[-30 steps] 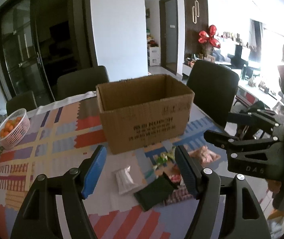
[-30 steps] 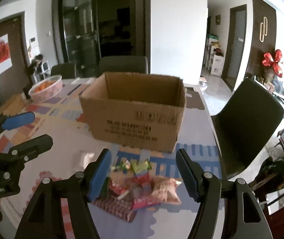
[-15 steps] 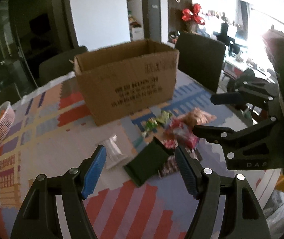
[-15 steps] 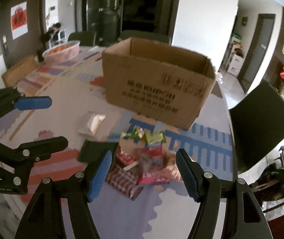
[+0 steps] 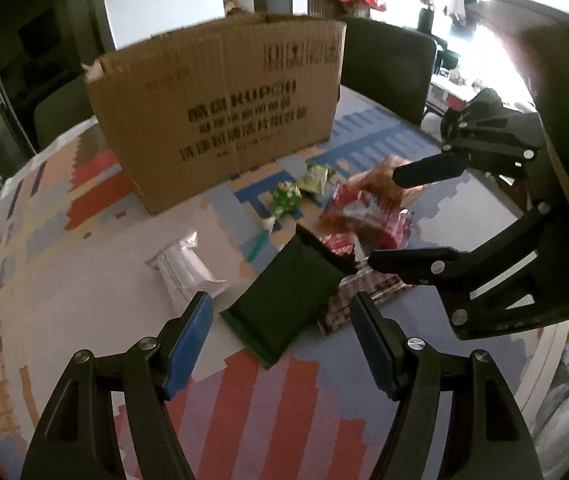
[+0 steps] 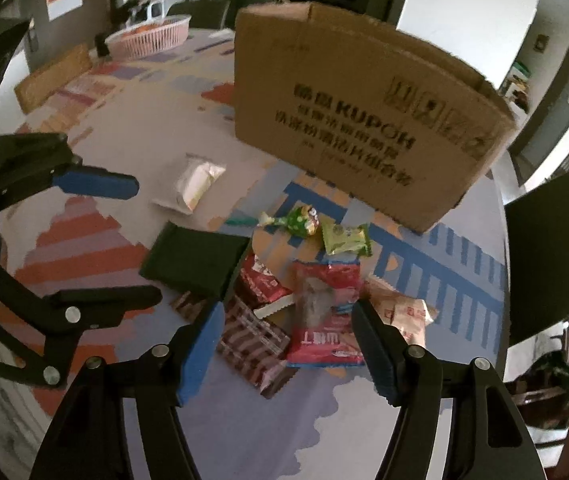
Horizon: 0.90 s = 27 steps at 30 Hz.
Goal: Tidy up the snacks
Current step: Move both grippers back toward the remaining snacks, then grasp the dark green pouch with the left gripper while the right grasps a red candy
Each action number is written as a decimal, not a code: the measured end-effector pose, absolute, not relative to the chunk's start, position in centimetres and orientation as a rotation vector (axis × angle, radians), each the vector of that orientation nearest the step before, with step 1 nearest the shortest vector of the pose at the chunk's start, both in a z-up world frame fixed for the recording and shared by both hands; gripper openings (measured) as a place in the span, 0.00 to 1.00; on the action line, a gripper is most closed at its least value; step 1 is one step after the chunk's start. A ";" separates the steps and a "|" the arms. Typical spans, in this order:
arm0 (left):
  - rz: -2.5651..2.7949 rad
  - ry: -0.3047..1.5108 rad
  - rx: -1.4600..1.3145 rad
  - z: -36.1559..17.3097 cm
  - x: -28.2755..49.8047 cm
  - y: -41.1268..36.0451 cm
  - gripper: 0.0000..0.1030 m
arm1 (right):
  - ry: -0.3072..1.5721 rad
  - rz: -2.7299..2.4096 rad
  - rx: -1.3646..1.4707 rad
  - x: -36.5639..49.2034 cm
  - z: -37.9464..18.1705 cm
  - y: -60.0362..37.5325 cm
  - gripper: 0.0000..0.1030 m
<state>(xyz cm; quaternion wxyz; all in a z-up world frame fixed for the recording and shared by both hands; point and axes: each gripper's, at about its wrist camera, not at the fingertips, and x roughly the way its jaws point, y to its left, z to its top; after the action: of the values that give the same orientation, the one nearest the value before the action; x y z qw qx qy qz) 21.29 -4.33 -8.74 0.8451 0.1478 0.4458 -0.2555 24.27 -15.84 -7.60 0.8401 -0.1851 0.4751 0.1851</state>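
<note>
Pink basket (image 6: 150,36) of orange fruit sits far left at the back of the tabletop (image 6: 84,128), well apart from everything else. Left gripper (image 5: 280,340) hangs low over the patterned cloth, fingers (image 5: 188,340) spread wide and holding nothing; seen from the right wrist it sits at the left edge (image 6: 118,240), likewise apart. White packet (image 5: 186,268) lies alone just left of the pile, near the left gripper's left finger. Dark green packet (image 5: 288,304) lies flat between the left fingers, its far corner overlapping the snack heap. Behind, the open cardboard box (image 5: 224,120) stands upright mid-table, printed side facing the grippers; its inside cannot be seen. In front of the box, two small green-wrapped sweets (image 6: 324,228) lie side by side on the cloth. Below them the heap: red packets (image 6: 324,304), a brown checked packet (image 6: 252,340) underneath, a pale orange bag (image 6: 400,312) at the right. Right gripper (image 6: 284,344) hovers just above the heap, fingers wide apart, gripping nothing, the red packets showing between them. Dark chair (image 6: 552,256) stands at the tabletop's right edge.
</note>
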 end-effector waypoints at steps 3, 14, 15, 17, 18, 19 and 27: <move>-0.555 0.971 0.303 -9.9 21.9 -4.4 0.68 | 1.032 0.402 -0.410 24.9 -8.6 -15.7 0.61; -0.616 1.000 0.312 -11.7 23.8 -5.2 0.68 | 1.088 0.460 -0.422 26.4 -10.2 -15.4 0.51; -0.622 1.002 0.310 -11.8 23.9 -5.3 0.68 | 1.092 0.465 -0.419 26.5 -10.3 -15.4 0.51; -0.635 1.010 0.298 -12.0 24.3 -5.3 0.68 | 1.098 0.480 -0.413 26.9 -10.5 -15.3 0.49; -0.637 1.014 0.292 -12.1 24.4 -5.3 0.68 | 1.101 0.483 -0.411 27.0 -10.5 -15.3 0.48; -0.638 1.019 0.281 -12.3 24.6 -5.3 0.68 | 1.105 0.489 -0.409 27.2 -10.6 -15.3 0.47; -0.636 1.011 0.212 -12.2 25.0 -4.6 0.57 | 1.104 0.518 -0.418 27.9 -11.0 -14.8 0.45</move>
<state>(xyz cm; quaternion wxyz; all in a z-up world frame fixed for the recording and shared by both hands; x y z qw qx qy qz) 25.02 -4.56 -12.20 0.8216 0.0995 0.4751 -0.2990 27.91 -14.76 -10.96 0.7993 -0.1949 0.5145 0.2415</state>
